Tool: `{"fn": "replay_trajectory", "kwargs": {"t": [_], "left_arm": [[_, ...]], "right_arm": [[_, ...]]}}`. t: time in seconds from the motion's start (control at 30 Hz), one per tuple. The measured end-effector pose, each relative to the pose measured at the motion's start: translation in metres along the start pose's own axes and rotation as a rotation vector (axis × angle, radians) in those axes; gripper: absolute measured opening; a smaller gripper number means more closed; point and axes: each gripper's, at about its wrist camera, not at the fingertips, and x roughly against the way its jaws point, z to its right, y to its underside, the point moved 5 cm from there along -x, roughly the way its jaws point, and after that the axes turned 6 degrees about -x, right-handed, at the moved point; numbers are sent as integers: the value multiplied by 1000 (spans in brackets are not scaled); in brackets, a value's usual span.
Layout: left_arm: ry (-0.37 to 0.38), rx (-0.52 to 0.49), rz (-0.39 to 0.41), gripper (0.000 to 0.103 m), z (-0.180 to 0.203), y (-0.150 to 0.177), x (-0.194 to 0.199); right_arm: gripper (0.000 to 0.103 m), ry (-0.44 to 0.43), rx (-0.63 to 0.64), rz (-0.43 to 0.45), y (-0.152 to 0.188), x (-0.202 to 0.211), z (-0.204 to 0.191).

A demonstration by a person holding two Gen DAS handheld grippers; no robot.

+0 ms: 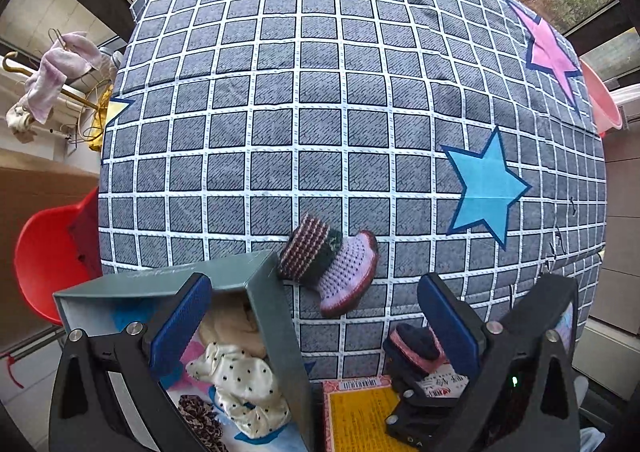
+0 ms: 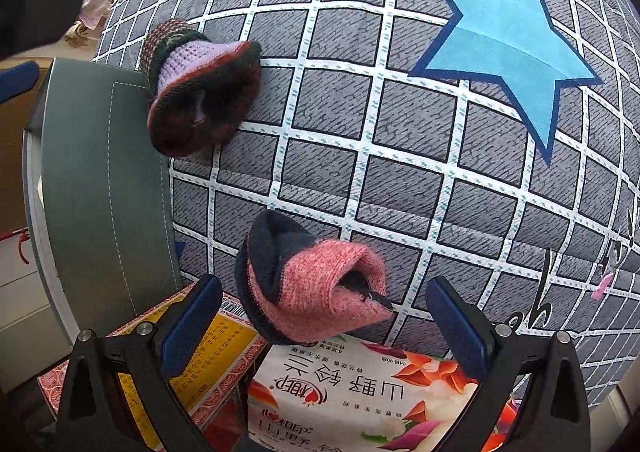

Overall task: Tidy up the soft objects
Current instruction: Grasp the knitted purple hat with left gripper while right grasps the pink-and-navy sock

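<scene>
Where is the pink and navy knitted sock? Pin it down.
In the right wrist view, the pink and navy knitted sock lies low centre on the grey checked quilt, between the open right gripper fingers, above the tissue pack.

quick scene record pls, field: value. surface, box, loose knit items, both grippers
surface: grey checked bedsheet with star prints
box: grey-green box, open, holding a polka-dot scrunchie and a leopard scrunchie
loose item 1: lilac knitted bootie on the sheet, against the box's corner
loose item 2: pink and navy knitted bootie at the sheet's near edge, partly on a tissue pack
left gripper: open, over the box's right wall
right gripper: open, pads either side of the pink bootie, not pressing
</scene>
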Motion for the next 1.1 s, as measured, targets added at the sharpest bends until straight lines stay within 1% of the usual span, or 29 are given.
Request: {"fn": "replay_trajectory", "kwargs": {"t": [0.03,0.07,0.13,0.17,0.2,0.27,0.47,0.53,0.6,0.7,0.8,0.83,0.9,1.0,1.07,1.1], "left_arm": [[-16,-8,-3,103,2,-3,-3],[-26,-22,-11,103,5,-6,-7],[-34,-43,-34,103,10,-11,-15],[-38,-51,-47,103,13,-13,-21],[-45,-55,-58,103,15,-14,-25],[-70,-73,-82,103,20,-17,-37],[-130,-144,-165,103,36,-20,-71],[-145,-161,-204,103,40,-19,-83],[-168,-183,-211,103,45,-21,-89],[-196,-219,-224,103,55,-24,-96],[-242,-245,-282,103,57,-22,-110],[-249,-247,-299,103,58,-20,-115],[-238,-229,-305,102,59,-22,-117],[-238,-226,-301,97,61,-19,-116],[-240,-234,-283,89,66,-11,-113],[-226,-240,-275,86,73,-5,-109]], "right_arm": [[77,-7,-2,-5,-1,0,1],[76,-16,-2,0,-2,1,2],[67,-24,7,0,-3,3,5],[53,-36,7,5,-3,4,6],[43,-40,-2,7,-3,6,11],[41,-67,-26,13,-8,14,25],[41,-122,-119,67,0,39,72],[41,-138,-150,86,4,47,86],[41,-157,-182,100,7,55,100],[41,-177,-210,117,5,69,114],[41,-197,-229,129,2,79,123],[41,-205,-236,132,0,82,123],[41,-218,-245,137,2,89,127],[41,-234,-260,150,3,98,135],[41,-244,-271,159,1,103,138],[41,-249,-278,164,0,106,141]]}}
